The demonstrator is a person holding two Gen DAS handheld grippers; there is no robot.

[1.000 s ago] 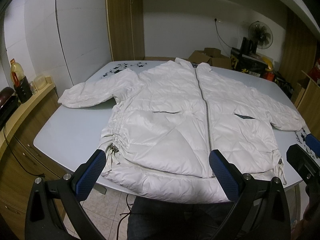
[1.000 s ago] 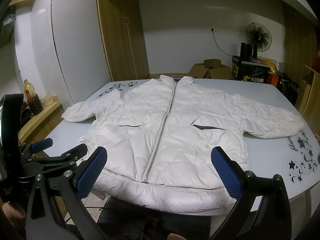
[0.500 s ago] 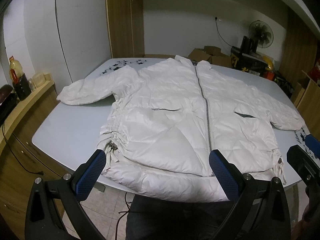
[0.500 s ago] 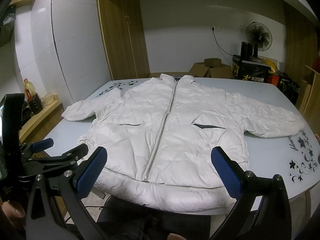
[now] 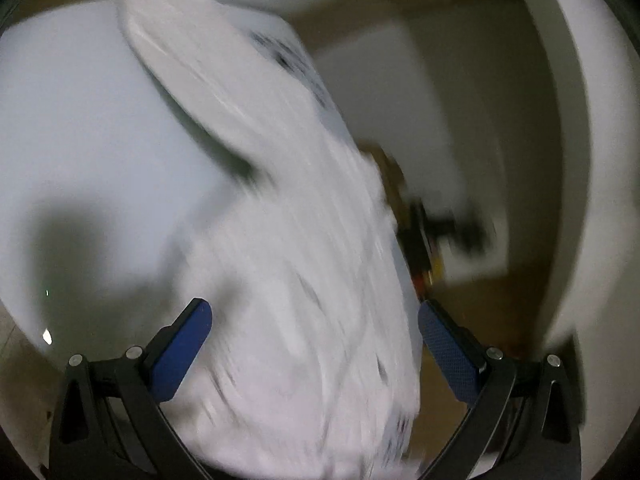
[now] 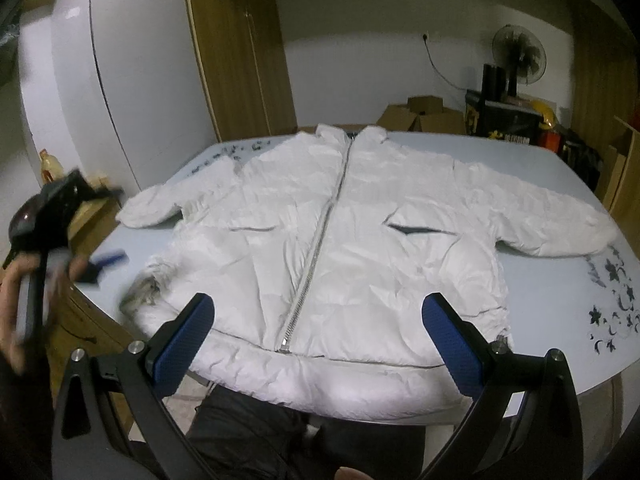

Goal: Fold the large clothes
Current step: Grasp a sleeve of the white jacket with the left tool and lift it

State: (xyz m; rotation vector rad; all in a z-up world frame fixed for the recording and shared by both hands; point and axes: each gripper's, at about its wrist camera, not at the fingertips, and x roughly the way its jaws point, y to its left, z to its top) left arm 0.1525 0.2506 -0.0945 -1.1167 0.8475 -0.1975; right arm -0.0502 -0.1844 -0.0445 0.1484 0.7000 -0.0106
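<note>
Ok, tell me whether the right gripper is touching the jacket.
Cannot tell: in the right wrist view the open right gripper overlaps the jacket, showing neither contact nor gap.

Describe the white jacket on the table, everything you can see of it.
The white jacket is puffy and quilted, with a matte, crinkled shell. It lies flat, front up, on the pale table, zipped closed by a silver zipper, collar far, hem overhanging the near edge. Both sleeves spread sideways. Two slanted pockets show, one gaping dark. Neither gripper touches it.
</note>
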